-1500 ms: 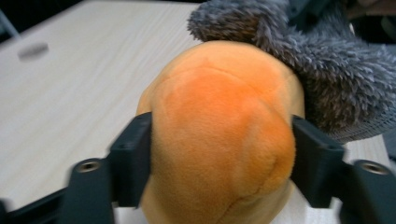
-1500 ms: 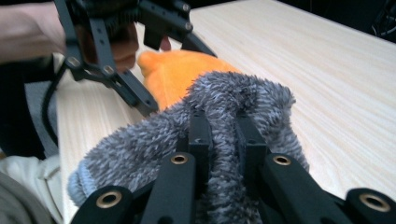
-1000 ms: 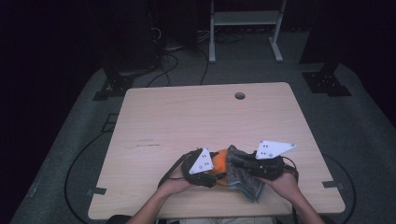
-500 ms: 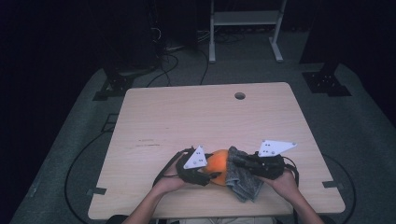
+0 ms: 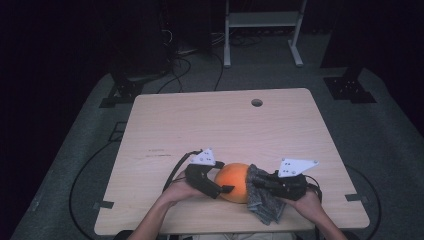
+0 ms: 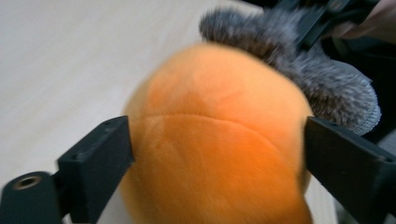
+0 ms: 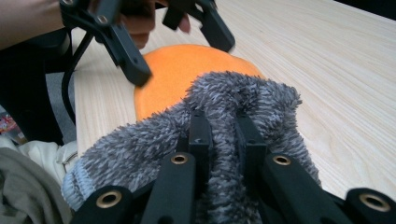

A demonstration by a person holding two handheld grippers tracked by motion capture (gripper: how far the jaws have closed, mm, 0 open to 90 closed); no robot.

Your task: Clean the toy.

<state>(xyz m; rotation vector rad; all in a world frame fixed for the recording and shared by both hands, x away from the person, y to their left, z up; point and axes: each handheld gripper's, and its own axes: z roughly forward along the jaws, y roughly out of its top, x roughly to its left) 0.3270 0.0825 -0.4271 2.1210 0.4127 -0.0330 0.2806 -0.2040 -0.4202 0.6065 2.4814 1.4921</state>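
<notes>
Pale wooden table (image 5: 200, 125): my left gripper (image 5: 223, 186), jaws just opened, straddles round orange plush ball (image 5: 234, 181); right gripper (image 5: 260, 184) pinches fuzzy grey sock (image 5: 265, 202).

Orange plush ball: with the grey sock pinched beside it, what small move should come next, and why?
Probably draw the left gripper back off the orange plush ball. Its fingers have just been opening and now flank the ball loosely. The right gripper is shut on the grey fuzzy sock, which lies against the ball, so clearing the left lets the sock be worked further over it.
</notes>
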